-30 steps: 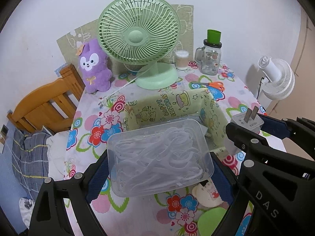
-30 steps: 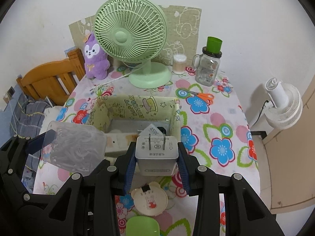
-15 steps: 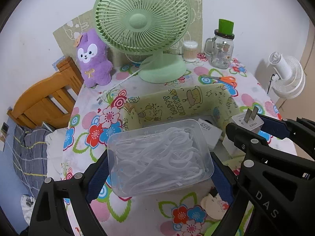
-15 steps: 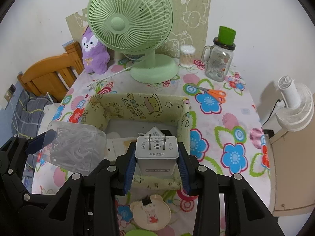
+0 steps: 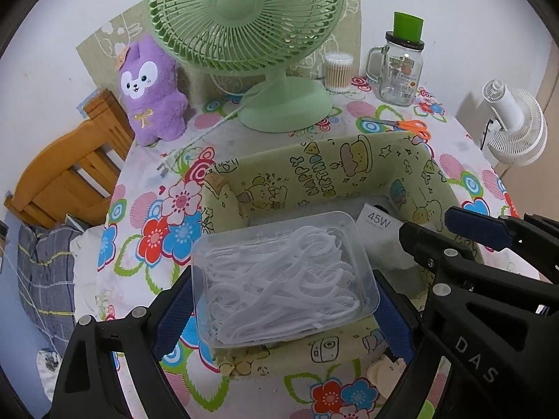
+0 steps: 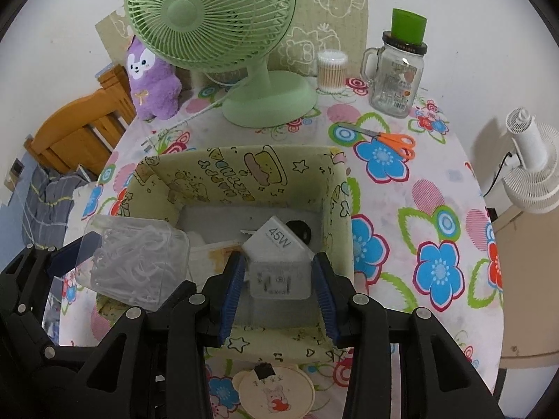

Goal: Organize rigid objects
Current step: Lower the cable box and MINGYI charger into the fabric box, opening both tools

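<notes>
Right wrist view: charger [image 6: 279,279] loose between just-opening jaws, over bin [image 6: 339,188].

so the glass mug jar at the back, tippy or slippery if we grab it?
The glass jar looks smooth, so likely slippery and breakable. It stands tall with a green cap on top, so a high push might tip it. Its side handle may offer a better hold.
</notes>
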The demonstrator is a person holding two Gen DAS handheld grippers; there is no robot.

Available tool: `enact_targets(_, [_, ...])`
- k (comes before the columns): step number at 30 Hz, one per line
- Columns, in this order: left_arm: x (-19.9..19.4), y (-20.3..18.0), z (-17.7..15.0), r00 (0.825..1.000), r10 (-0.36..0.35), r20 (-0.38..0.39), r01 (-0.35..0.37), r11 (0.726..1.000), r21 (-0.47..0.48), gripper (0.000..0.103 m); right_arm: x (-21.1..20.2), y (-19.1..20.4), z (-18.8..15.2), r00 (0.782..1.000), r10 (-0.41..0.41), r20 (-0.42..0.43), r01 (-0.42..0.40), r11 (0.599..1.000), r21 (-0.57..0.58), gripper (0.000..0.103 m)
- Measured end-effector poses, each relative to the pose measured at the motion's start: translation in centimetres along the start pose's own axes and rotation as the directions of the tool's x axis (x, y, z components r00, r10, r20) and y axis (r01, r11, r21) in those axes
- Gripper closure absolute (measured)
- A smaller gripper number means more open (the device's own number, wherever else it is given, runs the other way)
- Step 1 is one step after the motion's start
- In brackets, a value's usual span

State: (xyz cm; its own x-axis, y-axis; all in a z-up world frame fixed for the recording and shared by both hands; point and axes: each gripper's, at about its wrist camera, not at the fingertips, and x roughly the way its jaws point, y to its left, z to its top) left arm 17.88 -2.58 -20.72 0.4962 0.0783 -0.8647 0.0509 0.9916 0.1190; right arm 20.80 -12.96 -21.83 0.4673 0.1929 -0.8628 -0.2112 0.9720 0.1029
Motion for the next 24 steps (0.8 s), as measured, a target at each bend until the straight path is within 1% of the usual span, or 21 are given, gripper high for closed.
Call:
enact_targets(1, [0.1, 0.1, 0.1, 1.0, 0.0, 0.0, 0.0, 1.0, -0.001, 0.009, 0.0, 0.0, 0.1, 1.0, -0.011, 0.007, 0.011, 1.0, -0.003, 0.052])
enact_targets(3, [0.3, 0.3, 0.5, 1.0, -0.003, 0.002, 0.003, 1.0, -0.008, 0.009, -0.1, -0.1, 0.5, 1.0, -0.016, 0.02, 0.016, 1.0, -0.002, 0.044])
enact_targets(6, [0.6, 0.6, 1.3, 1.0, -0.009, 0.008, 0.009, 1.0, -0.018, 0.009, -0.1, -0.3, 1.2, 0.999, -0.02, 0.032, 0.02, 1.0, 0.011, 0.041])
enact_targets(13, [1.8, 0.5, 3.0, 1.0, -0.029, 0.01, 0.029, 0.999, -0.024, 0.009, 0.4, -0.4, 2.7, 0.999, -0.031, 0.044, 0.03, 0.999, 0.015, 0.04])
enact_targets(20, [3.4, 0.3, 4.2, 0.999, -0.046, -0.009, 0.046, 0.998, -0.03, 0.009, 1.4, -0.7, 4.0, 0.999, -0.038, 0.028, 0.038, 0.999, 0.005, 0.039])
enact_targets(24, [4.3, 0.1, 4.5, 0.998, -0.047, -0.034, 0.046, 0.998, -0.031, 0.008, 2.0, -0.8, 4.2, 0.999, -0.041, 0.014, 0.041, 0.999, 0.001, 0.039])
